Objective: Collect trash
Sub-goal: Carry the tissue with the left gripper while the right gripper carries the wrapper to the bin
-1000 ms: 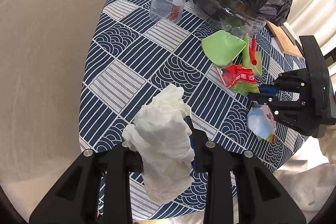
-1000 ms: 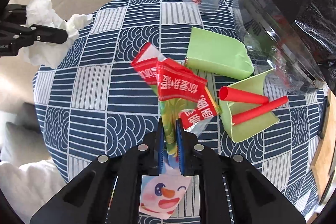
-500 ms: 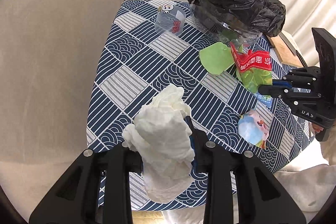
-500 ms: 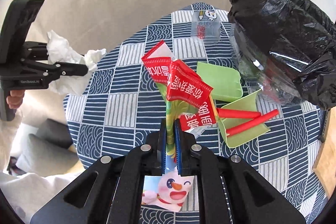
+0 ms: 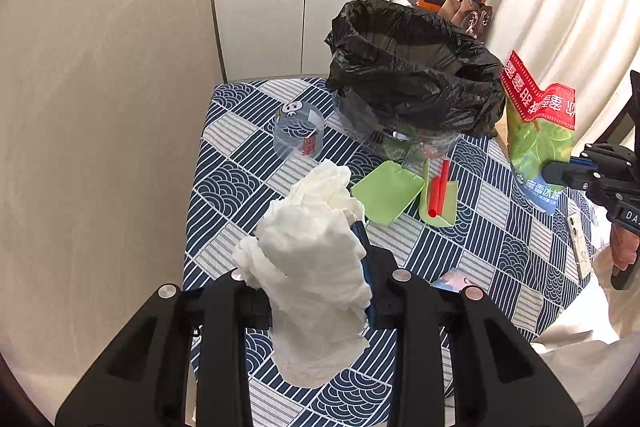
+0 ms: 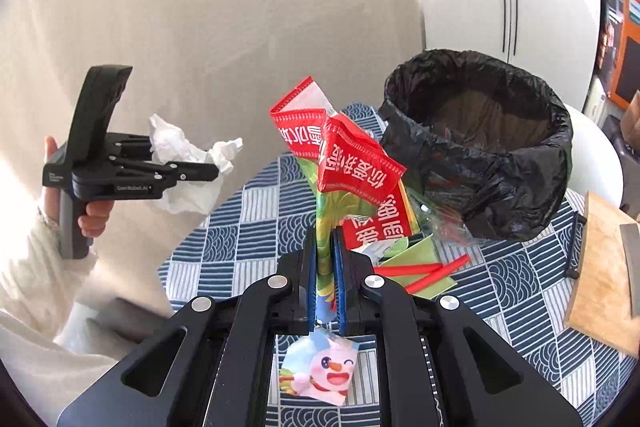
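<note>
Both grippers had risen clear of the table since a second earlier. Left gripper [image 5: 320, 291] stayed clamped on crumpled tissue [image 5: 316, 267]; right gripper [image 6: 325, 267], nearly shut, pinched the snack wrapper [image 6: 344, 163], now level with the black-lined bin [image 6: 480, 155]. Dropping looked next. Green carton [image 5: 388, 191], straws and cup remained on table [image 5: 236, 187].

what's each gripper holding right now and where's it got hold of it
Left gripper: crumpled white tissue, clamped around its middle. Right gripper: red-and-green snack wrapper, pinched near its lower end.
</note>
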Demonstrator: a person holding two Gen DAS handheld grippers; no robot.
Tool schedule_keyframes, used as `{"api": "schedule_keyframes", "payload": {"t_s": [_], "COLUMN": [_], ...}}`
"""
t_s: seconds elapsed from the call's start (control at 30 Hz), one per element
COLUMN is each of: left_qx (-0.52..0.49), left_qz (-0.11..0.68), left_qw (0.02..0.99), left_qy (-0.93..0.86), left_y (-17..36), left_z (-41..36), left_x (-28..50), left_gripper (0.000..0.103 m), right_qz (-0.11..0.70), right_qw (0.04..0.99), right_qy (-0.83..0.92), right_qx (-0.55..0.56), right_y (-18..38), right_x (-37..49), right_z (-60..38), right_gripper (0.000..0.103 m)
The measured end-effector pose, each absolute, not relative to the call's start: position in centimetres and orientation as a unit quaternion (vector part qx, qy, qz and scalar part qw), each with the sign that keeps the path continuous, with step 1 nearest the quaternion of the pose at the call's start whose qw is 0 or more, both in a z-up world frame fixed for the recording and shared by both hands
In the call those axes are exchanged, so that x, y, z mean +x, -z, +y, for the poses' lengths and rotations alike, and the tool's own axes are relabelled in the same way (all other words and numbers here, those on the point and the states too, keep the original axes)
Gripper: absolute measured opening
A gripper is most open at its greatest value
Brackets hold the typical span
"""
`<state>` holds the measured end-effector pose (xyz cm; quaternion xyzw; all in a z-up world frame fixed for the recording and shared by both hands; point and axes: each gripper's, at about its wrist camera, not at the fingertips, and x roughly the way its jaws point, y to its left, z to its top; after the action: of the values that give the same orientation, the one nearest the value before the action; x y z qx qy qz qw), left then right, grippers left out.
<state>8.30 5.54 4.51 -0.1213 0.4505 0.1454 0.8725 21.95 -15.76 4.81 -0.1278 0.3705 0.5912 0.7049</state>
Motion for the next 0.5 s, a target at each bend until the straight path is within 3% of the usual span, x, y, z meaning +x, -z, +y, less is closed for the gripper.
{"api": "schedule_keyframes", "payload": {"t_s": [0.5], "left_qx": [-0.084], "left_qz": [0.425], "left_qw": [0.901], "left_qy": [-0.016], "left_y": [-7.6], "left_z": [6.9], "left_x": [18.3], "left_gripper": [0.032], "right_qz": [0.358], "right_qw": [0.770], "right_qy": [-0.527], "right_qx": [0.030], "right_y": [-10.9], "right_x": [28.7], "right_z": [-18.6], "right_gripper": [0.007]}}
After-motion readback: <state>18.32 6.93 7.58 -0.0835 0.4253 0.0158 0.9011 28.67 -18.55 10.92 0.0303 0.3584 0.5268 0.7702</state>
